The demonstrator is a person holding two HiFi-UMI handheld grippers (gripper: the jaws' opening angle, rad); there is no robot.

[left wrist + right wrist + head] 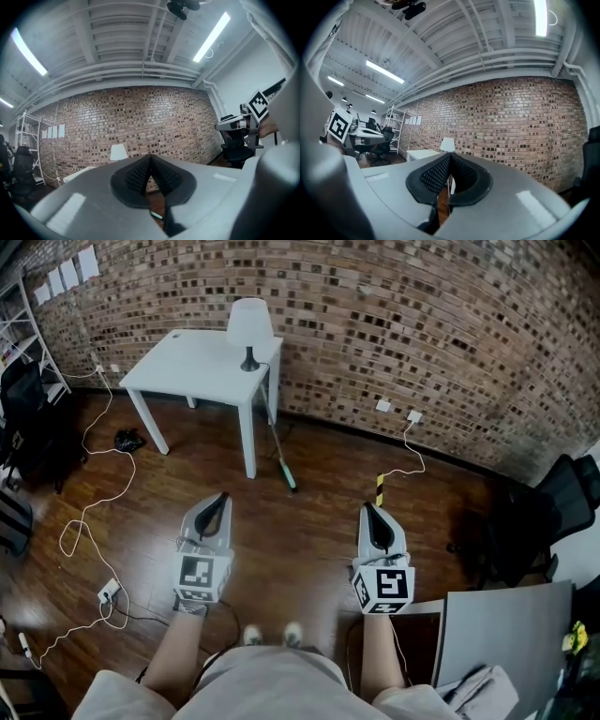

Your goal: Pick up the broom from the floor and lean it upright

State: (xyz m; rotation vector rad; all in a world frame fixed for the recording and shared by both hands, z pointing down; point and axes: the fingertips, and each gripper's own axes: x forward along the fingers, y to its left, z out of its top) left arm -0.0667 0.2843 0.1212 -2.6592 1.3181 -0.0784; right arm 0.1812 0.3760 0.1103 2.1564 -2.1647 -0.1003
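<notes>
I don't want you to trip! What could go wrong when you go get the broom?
The white cable loops across the floor, so feet could catch on it. The broom sits right by the table leg, so lifting it might bump the table and wobble the lamp.

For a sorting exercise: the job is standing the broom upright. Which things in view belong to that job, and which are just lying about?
Job in hand: broom; left gripper; right gripper.
Just lying about: table; lamp; striped post; office chair.
</notes>
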